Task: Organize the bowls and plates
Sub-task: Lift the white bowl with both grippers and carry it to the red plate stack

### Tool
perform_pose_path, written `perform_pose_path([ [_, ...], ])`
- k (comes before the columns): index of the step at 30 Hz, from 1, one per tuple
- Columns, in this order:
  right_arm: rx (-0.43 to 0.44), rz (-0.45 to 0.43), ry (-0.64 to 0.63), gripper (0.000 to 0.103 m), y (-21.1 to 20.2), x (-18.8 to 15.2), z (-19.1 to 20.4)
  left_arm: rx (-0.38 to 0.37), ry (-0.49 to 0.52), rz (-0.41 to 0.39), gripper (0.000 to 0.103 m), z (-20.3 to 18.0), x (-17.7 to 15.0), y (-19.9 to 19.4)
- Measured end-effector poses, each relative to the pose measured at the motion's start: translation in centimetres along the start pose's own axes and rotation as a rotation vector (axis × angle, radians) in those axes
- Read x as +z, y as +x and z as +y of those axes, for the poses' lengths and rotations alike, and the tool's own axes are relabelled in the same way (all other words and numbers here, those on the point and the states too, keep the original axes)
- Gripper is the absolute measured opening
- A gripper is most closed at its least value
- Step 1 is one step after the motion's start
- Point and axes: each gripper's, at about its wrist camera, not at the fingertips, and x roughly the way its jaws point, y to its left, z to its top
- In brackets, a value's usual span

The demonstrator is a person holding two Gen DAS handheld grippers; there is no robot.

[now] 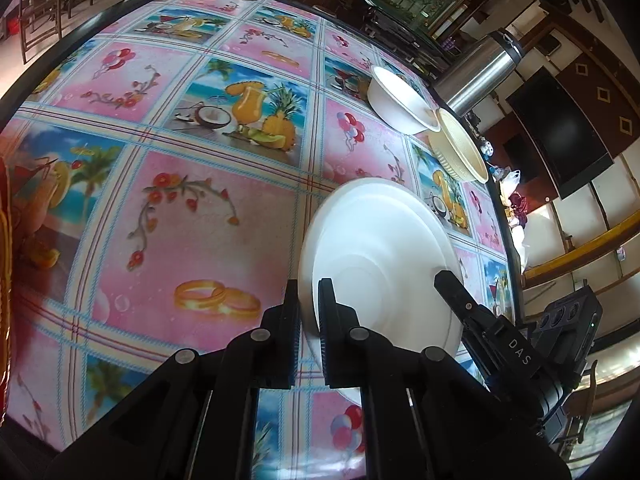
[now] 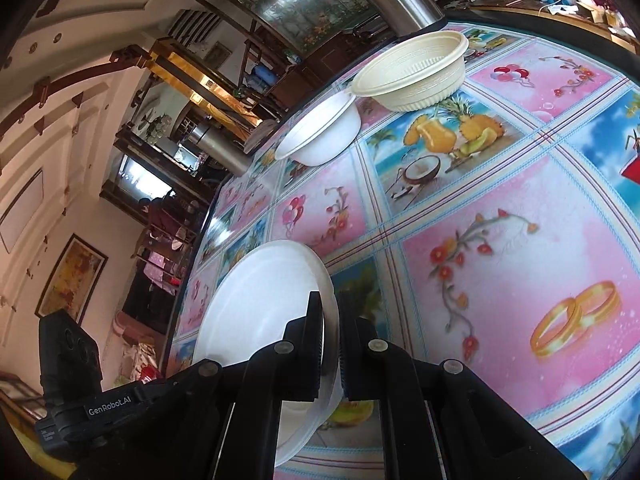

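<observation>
A white plate (image 1: 380, 248) is held over the table by both grippers, one at each side of its rim. My left gripper (image 1: 309, 292) is shut on the plate's near rim. My right gripper (image 2: 330, 312) is shut on the opposite rim of the plate (image 2: 256, 304); its black finger also shows in the left wrist view (image 1: 450, 284). A white bowl (image 1: 400, 104) and a cream ribbed bowl (image 1: 460, 148) stand side by side farther along the table; both also show in the right wrist view, white (image 2: 320, 132) and cream (image 2: 416, 72).
The table wears a pink and blue patterned cloth (image 1: 192, 200) with a dark edge. A steel flask (image 1: 476, 72) stands beside the bowls at the table's edge. A red and yellow object (image 1: 6, 240) lies at the left border. Room furniture lies beyond the table.
</observation>
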Motion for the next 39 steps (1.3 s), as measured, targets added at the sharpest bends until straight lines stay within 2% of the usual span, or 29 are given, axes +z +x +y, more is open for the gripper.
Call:
perform_pose_path([
  [4, 0.015, 0.03, -0.02, 0.007, -0.5, -2.4, 1.4, 0.039, 0.018, -0.018, 0.007, 1.5, -2.1, -2.2],
  [12, 0.023, 0.149, -0.068, 0.007, -1.5, -6.3, 3.8, 0.06, 0.045, -0.029, 0.009, 4.0, -6.0, -5.2],
  [17, 0.008, 0.171, -0.138, 0.007, -2.2, -8.4, 6.0, 0.081, 0.055, -0.047, 0.009, 5.3, -8.1, -6.5],
  [25, 0.025, 0.213, -0.191, 0.008, -2.6, -11.3, 7.8, 0.133, 0.079, -0.095, 0.01, 6.7, -9.3, -8.3],
  [39, 0.065, 0.22, -0.193, 0.008, -2.1, -11.7, 9.7, 0.162, 0.105, -0.145, 0.01, 7.8, -8.9, -9.7],
])
